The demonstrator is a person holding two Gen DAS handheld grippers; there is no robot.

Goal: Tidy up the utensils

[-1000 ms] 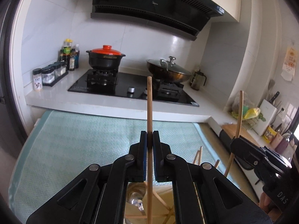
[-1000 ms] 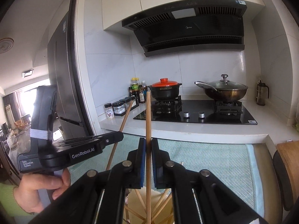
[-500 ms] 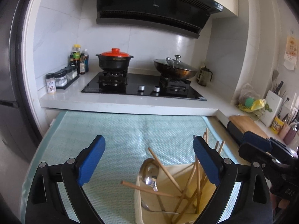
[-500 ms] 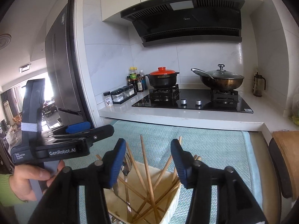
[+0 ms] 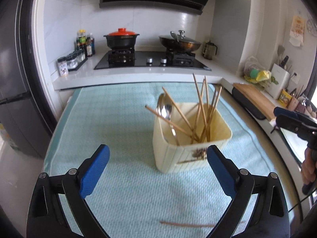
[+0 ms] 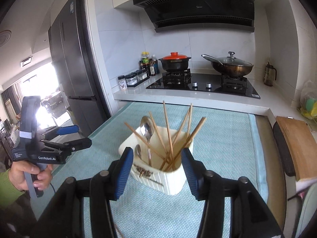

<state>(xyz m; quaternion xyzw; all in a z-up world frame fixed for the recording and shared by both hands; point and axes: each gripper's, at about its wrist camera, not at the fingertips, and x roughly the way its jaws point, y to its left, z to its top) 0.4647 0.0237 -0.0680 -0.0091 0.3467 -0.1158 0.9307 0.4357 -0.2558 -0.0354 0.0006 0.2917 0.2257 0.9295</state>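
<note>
Hand-held gripper point(image 5: 157, 166) open, holder point(image 5: 190, 154) containing chopsticks point(image 5: 200, 115), spoons point(image 5: 165, 111)

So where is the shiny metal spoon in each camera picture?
Left wrist view: the shiny metal spoon leans at the left side of the cream plastic holder, centre.
Right wrist view: spoon stands centre-left in that holder.
Shared landmark: the black pot with the orange lid.

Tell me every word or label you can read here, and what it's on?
"GenRobot.AI": side of the left gripper.
"Data Acquisition System": small print on the same gripper, barely legible.
Range hood logo, spice jar label, bottle labels, wall note: too small or blurred.
</note>
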